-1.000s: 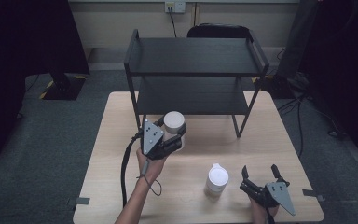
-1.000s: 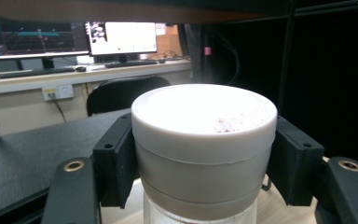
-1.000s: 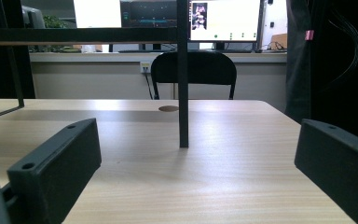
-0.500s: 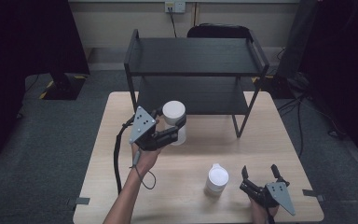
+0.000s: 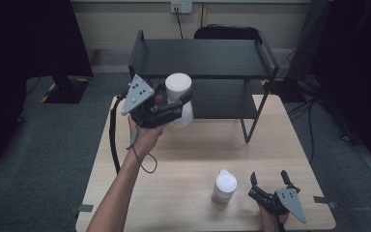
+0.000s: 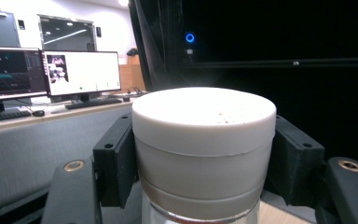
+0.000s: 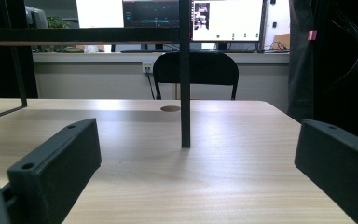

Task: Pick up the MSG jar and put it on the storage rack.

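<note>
My left gripper (image 5: 176,104) is shut on a white-lidded jar (image 5: 179,99), held up in the air in front of the black two-tier shelf (image 5: 203,58), near its left side. In the left gripper view the jar (image 6: 203,149) sits squeezed between both black jaws, its lid facing up. A second white-capped bottle (image 5: 223,186) stands on the wooden table (image 5: 188,154) near the front. My right gripper (image 5: 270,182) rests on the table just right of that bottle, open, with nothing between its fingers (image 7: 56,172).
The shelf's right front leg (image 7: 184,74) stands on the table ahead of the right gripper. A black chair (image 5: 227,32) sits behind the shelf. Dark curtains flank the table, and monitors (image 6: 81,72) stand on a desk beyond.
My left gripper has lifted the jar up off the table and carried it toward the shelf's upper tier. The right gripper and the second bottle have stayed put.
</note>
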